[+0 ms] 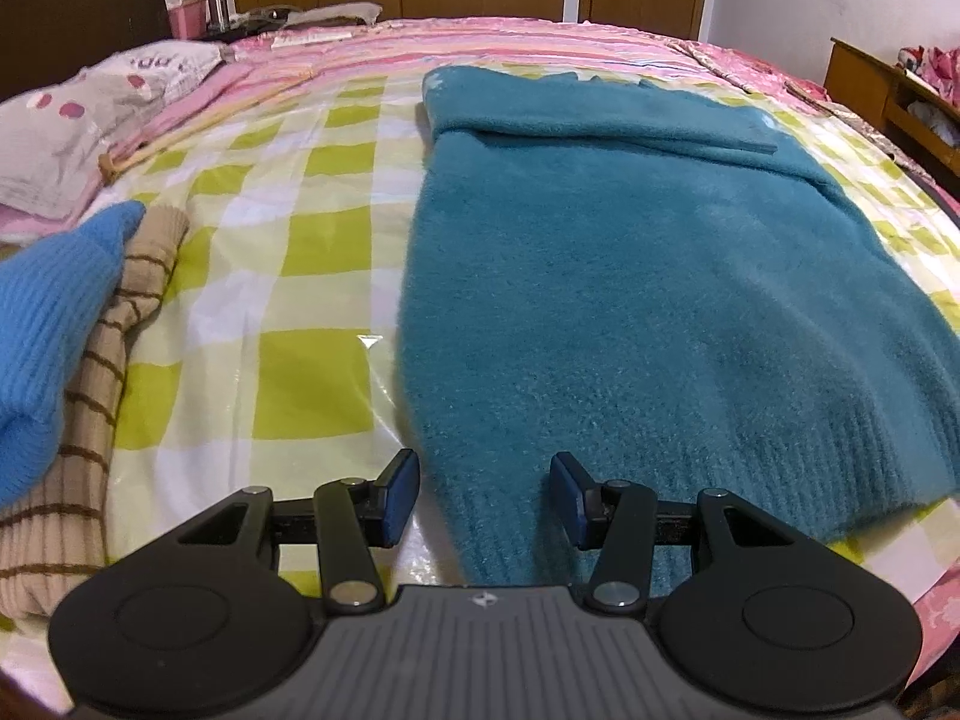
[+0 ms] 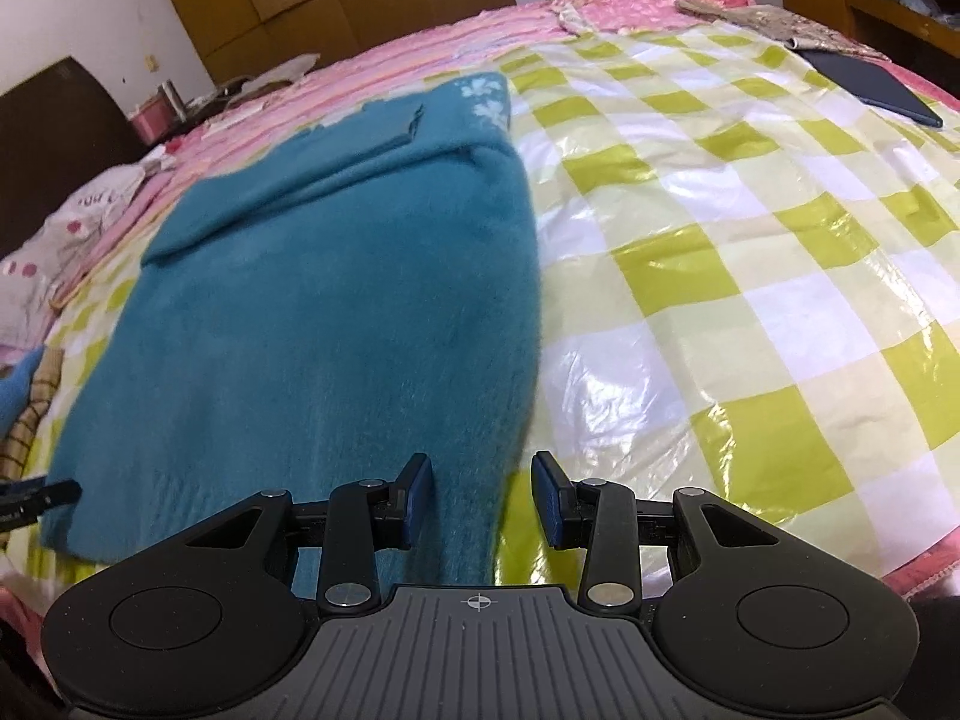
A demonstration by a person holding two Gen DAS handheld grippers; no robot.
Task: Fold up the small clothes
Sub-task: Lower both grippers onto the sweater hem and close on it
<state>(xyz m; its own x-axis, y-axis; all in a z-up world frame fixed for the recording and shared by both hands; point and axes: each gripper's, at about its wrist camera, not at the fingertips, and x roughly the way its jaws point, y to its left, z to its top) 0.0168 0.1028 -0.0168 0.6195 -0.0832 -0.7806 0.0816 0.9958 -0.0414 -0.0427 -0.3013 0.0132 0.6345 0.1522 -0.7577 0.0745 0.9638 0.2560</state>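
Ribbed hem of the teal sweater (image 1: 630, 276) sits right between both sets of jaws, sleeves already folded in, lying on the bed's checkered sheet (image 1: 300, 240). Left gripper (image 1: 485, 495) and right gripper (image 2: 482, 495) look open, probably not pinching yet. Grab both hem corners evenly, then fold toward 12 o'clock.

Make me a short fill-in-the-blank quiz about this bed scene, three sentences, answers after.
1. The sweater lying flat on the bed is ____ in colour.
2. The plastic sheet under it has a yellow-green and white ____ pattern.
3. The left gripper has its jaws ____, nothing pinched between them.

Answers: teal; checked; open
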